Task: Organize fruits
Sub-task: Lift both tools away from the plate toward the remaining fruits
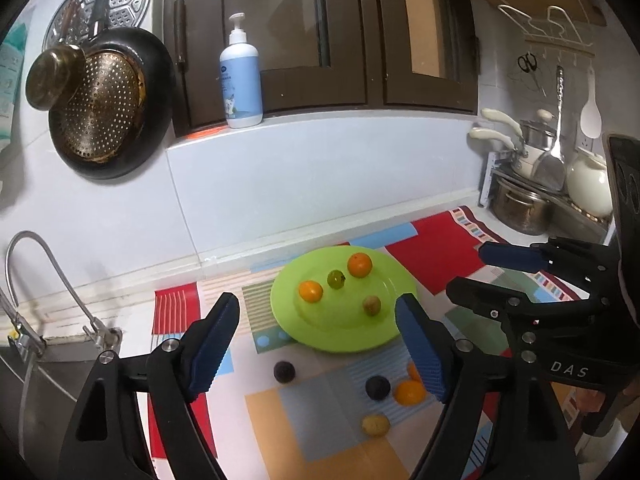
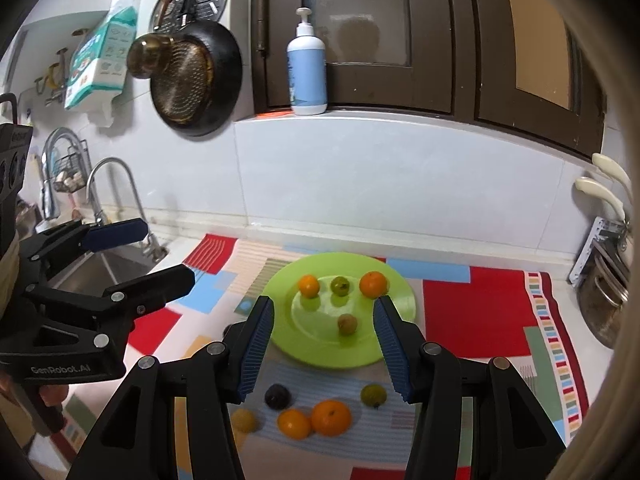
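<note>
In the left wrist view, the left tongs' [image 1: 320, 344] blue pad [image 1: 422, 354] covers most of one orange fruit [image 1: 412, 370] on the patterned mat [image 1: 304, 432]. Fruits nearest the lens look blurred. In the right wrist view, a dark fruit [image 2: 228, 330] hides behind a finger [image 2: 256, 344], and the pots [image 2: 608, 292] are cut by the edge.

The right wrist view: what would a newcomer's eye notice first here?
The bright green plate on the colourful mat, carrying four small fruits, catches the eye first. In front of it, several loose fruits lie on the mat, among them a large orange. The right gripper stands open and empty in the foreground.
</note>
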`<act>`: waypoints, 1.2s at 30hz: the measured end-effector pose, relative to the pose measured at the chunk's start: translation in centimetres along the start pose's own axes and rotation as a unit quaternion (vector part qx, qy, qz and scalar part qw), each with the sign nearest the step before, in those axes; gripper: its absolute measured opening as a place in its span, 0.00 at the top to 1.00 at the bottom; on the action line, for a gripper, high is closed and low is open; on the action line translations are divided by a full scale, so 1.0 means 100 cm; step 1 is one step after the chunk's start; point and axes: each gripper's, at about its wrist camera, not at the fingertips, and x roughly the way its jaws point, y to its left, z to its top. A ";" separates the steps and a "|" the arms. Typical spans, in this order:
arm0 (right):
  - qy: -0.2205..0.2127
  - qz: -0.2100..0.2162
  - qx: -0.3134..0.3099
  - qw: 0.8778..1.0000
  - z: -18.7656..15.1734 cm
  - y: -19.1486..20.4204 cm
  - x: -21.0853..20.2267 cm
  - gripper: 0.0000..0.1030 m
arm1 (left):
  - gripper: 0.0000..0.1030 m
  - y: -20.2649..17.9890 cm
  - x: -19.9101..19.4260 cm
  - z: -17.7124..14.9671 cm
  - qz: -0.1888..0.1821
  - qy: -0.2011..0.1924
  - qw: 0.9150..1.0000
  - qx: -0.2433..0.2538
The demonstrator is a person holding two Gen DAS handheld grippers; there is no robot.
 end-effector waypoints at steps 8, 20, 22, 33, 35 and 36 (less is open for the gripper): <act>0.010 0.012 -0.014 1.000 -0.022 0.012 -0.012 0.49 | 0.22 -0.009 -0.011 -0.022 -0.004 -0.001 1.000 0.013; 0.041 0.018 -0.035 0.998 -0.053 0.025 -0.010 0.49 | 0.22 -0.018 -0.005 -0.062 -0.026 0.024 0.998 0.047; 0.051 0.020 -0.039 0.998 -0.060 0.027 -0.007 0.49 | 0.22 -0.019 -0.002 -0.068 -0.029 0.032 0.998 0.051; 0.100 0.027 -0.054 0.993 -0.087 0.030 0.016 0.49 | 0.28 -0.026 0.020 -0.099 -0.053 0.072 0.993 0.071; 0.107 0.026 -0.056 0.992 -0.090 0.030 0.020 0.50 | 0.31 -0.028 0.025 -0.102 -0.057 0.079 0.993 0.073; 0.110 0.027 -0.058 0.992 -0.093 0.030 0.022 0.50 | 0.32 -0.029 0.028 -0.105 -0.061 0.085 0.992 0.076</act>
